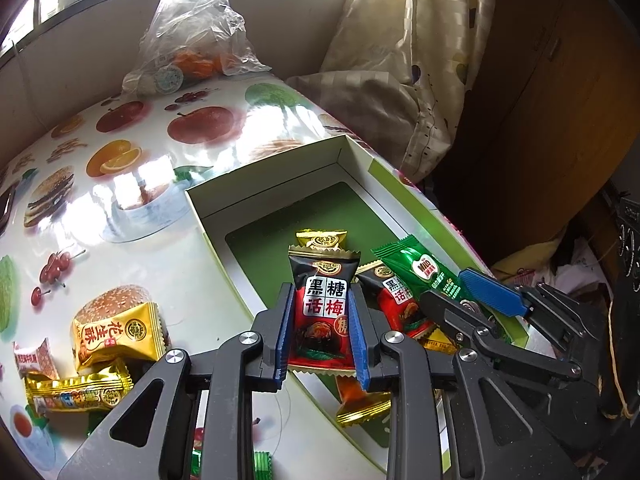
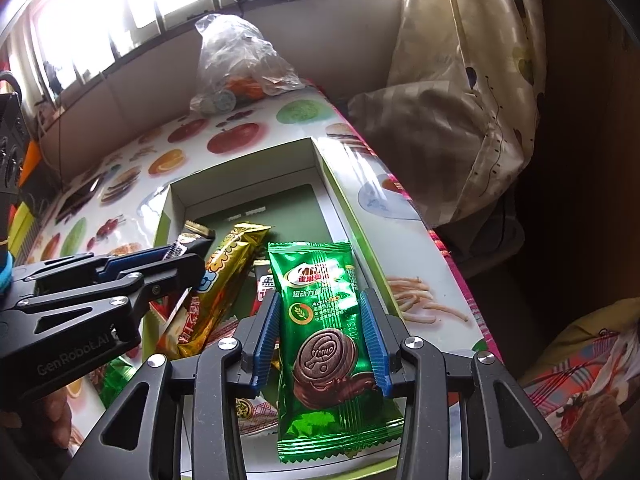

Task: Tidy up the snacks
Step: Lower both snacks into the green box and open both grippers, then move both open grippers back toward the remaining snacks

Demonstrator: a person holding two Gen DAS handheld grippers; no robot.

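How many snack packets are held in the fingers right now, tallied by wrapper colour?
Black-and-red packet, in the left fingers: 1
Green packet, in the right fingers: 1
Total: 2

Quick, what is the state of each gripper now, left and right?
Left gripper: closed on the black-and-red plum candy packet.
Right gripper: closed on the green Milo biscuit packet.
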